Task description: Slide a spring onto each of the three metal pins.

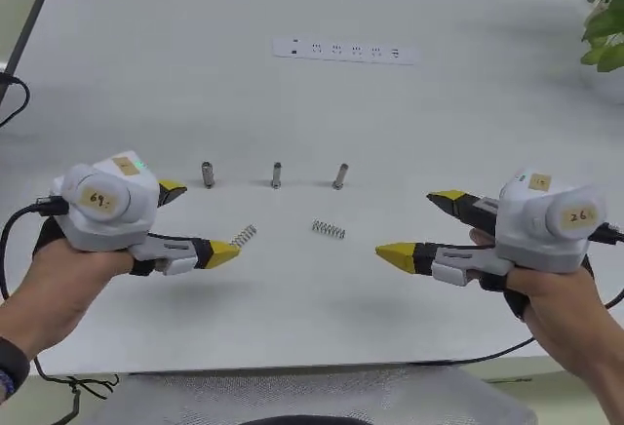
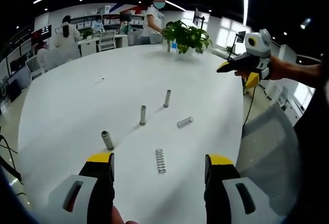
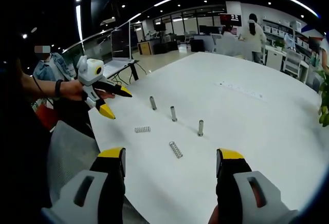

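I am holding my left tongs (image 1: 200, 220) and right tongs (image 1: 417, 224) open and empty over the near tabletop (image 1: 292, 318). Between them the left spring (image 1: 244, 235) is lying by my left tip, the right spring (image 1: 329, 229) near the middle. Beyond, the three pins (image 1: 277, 174) are standing in a row.
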### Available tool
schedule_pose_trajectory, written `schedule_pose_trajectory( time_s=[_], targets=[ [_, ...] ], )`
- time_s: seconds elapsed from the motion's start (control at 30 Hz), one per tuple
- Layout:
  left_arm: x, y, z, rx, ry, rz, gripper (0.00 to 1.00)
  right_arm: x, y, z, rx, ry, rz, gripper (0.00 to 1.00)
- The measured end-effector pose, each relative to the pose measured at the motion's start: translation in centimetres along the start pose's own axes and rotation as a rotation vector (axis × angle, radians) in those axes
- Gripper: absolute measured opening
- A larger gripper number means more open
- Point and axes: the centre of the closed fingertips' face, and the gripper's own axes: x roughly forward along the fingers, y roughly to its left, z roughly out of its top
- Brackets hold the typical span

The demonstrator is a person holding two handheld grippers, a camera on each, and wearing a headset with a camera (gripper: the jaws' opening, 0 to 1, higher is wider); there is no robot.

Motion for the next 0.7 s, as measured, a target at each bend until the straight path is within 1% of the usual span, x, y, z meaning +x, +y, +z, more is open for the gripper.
schedule_pose_trajectory(
  time_s=[0.23, 0.37, 0.7],
  targets=[
    [1.2, 0.1, -0.7, -0.001, 0.024, -0.012, 0.68, -0.1, 0.2, -0.1, -0.001, 0.005, -0.001, 0.71],
    [2.2, 0.1, -1.5, 0.010, 0.055, -0.018, 0.67, -0.1, 0.2, -0.2, 0.002, 0.008, -0.003, 0.71],
    [4.2, -0.2, -2.9, -0.012, 0.086, -0.038, 0.62, -0.4, 0.1, -0.5, 0.006, 0.012, -0.010, 0.71]
  ],
)
